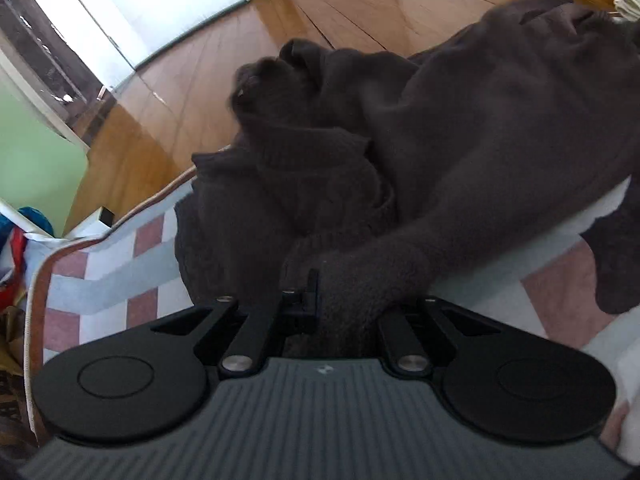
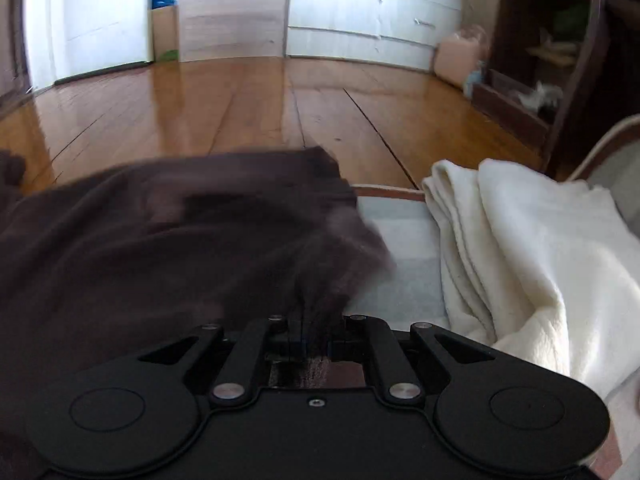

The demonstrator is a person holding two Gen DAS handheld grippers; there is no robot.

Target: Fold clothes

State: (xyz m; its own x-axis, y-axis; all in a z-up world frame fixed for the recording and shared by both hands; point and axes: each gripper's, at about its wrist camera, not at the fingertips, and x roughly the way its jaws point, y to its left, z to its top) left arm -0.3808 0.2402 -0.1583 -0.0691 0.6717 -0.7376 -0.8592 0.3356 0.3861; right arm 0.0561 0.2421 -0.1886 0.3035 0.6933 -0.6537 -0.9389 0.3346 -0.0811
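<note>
A dark brown knit sweater (image 1: 460, 128) lies bunched on a checked mat (image 1: 108, 276). My left gripper (image 1: 344, 300) is shut on a fold of the sweater, which covers its right finger. In the right wrist view the same sweater (image 2: 160, 240) spreads to the left. My right gripper (image 2: 316, 332) is shut on another edge of it, and the cloth near the jaws is blurred by motion.
A folded cream cloth (image 2: 520, 256) lies on the mat (image 2: 404, 240) to the right of the right gripper. Wooden floor (image 2: 240, 112) stretches beyond the mat's edge. White cabinets (image 2: 380, 12) and a dark shelf (image 2: 540, 60) stand at the back. Coloured bags (image 1: 20, 248) sit at far left.
</note>
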